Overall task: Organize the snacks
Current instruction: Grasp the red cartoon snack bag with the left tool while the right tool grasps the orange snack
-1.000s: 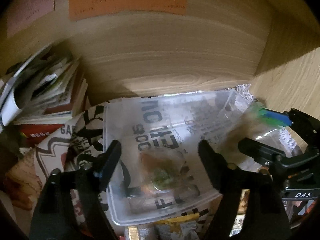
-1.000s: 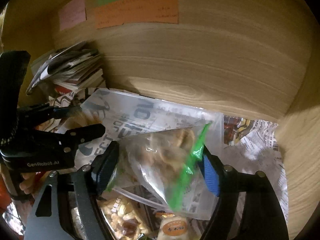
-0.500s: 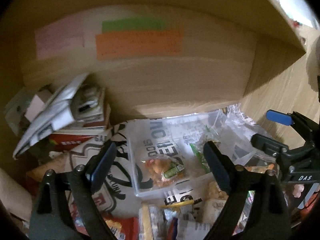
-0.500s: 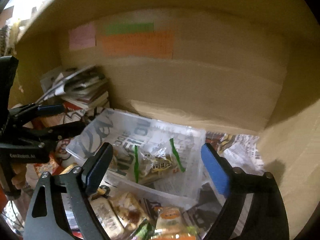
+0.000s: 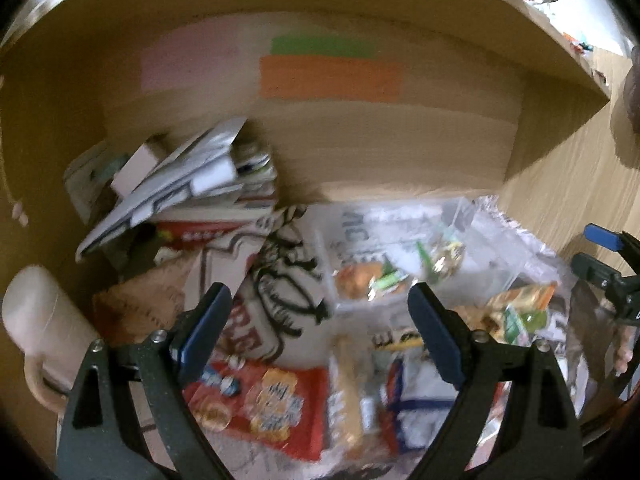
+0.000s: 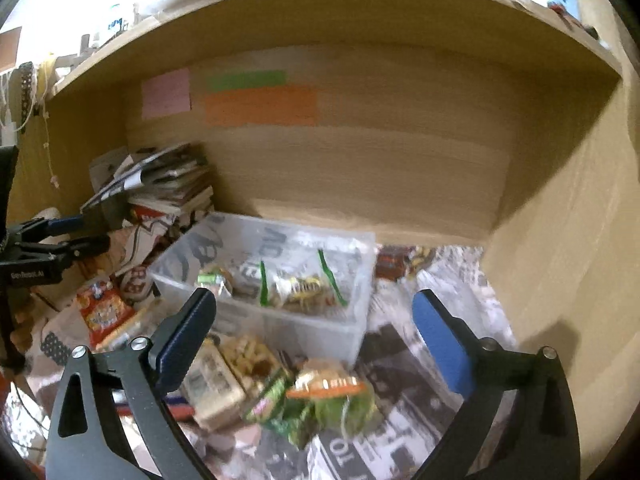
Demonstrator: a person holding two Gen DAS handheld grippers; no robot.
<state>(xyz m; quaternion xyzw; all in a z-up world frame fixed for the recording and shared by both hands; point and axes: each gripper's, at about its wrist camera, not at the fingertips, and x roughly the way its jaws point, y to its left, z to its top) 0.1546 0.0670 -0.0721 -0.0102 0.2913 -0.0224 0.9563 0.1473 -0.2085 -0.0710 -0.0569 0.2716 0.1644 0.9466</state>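
Snacks in zip bags (image 6: 298, 286) lie inside the clear bin (image 6: 360, 320), at 12 o'clock from the right gripper (image 6: 314, 340), whose jaws gape wide and empty. More packets (image 6: 320, 396) lie loose on the newspaper-covered tabletop (image 6: 400, 360) at 6 o'clock of the bin. The left gripper (image 5: 320, 328) is also wide, holding nothing.
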